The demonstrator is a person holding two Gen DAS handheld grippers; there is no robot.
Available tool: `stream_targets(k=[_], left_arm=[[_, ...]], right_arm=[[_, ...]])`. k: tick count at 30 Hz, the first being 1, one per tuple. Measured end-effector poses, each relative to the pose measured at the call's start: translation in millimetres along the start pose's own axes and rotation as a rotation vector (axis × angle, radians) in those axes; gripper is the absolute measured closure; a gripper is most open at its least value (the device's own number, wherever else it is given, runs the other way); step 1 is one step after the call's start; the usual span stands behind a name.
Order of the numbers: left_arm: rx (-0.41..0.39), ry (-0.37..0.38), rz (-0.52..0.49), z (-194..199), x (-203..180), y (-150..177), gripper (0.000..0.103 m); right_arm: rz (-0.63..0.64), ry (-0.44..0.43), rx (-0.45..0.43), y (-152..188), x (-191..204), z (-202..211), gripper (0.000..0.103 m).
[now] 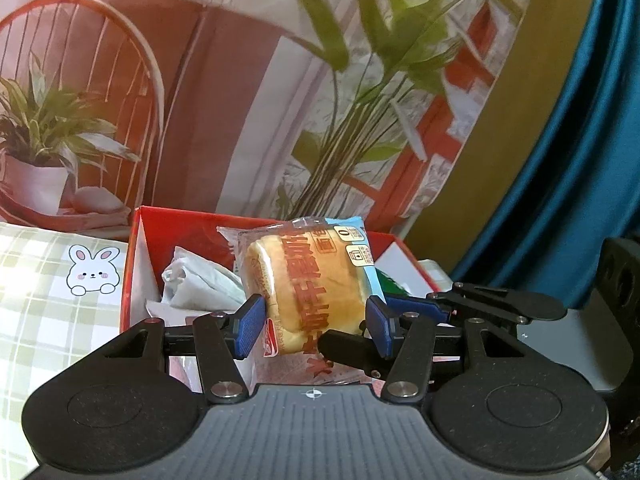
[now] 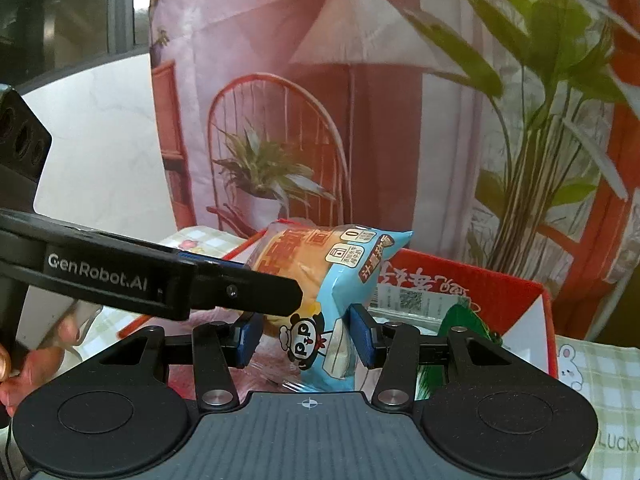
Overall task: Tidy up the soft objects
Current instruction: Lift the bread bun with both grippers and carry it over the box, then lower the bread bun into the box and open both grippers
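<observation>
A wrapped bread bun [image 1: 308, 280] in a clear and light-blue packet hangs over an open red cardboard box [image 1: 180, 218]. My left gripper [image 1: 314, 326] is shut on its bun end, blue pads pressing both sides. My right gripper [image 2: 307, 336] is shut on the packet's [image 2: 336, 280] light-blue end with the cartoon panda. One black finger of the right gripper [image 1: 344, 346] reaches in beside the packet in the left wrist view. The left gripper's finger [image 2: 240, 288] crosses from the left in the right wrist view.
Inside the red box [image 2: 500, 276] lie a crumpled white bag [image 1: 200, 280] and something green [image 2: 460, 320]. A green checked cloth with a bunny print [image 1: 94, 270] covers the surface around it. A printed backdrop [image 1: 240, 100] stands behind, a blue curtain [image 1: 580, 160] at right. A person's hand [image 2: 36, 360] shows low left.
</observation>
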State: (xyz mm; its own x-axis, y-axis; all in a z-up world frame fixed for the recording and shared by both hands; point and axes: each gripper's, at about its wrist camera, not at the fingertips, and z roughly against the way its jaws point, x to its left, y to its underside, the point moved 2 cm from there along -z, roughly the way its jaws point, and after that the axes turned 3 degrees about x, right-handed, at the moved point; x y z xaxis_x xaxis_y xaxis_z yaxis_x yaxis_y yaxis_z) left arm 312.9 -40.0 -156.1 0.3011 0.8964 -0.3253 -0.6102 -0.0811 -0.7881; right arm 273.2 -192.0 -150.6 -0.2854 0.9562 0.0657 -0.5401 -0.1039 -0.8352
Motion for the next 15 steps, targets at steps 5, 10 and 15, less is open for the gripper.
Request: stream_targets(k=[5, 10, 15], left_arm=[[0.027, -0.008, 0.034, -17.8, 6.6, -2.5, 0.045], [0.054, -0.013, 0.026, -33.0, 5.6, -1.0, 0.045], [0.059, -0.015, 0.012, -39.6, 2.4, 1.0, 0.045]], right_arm=[[0.000, 0.003, 0.049, -6.5, -11.5, -22.4, 0.059], [-0.017, 0.014, 0.096, -4.0, -19.5, -36.7, 0.059], [-0.047, 0.046, 0.124, -0.6, -25.7, -43.8, 0.063]])
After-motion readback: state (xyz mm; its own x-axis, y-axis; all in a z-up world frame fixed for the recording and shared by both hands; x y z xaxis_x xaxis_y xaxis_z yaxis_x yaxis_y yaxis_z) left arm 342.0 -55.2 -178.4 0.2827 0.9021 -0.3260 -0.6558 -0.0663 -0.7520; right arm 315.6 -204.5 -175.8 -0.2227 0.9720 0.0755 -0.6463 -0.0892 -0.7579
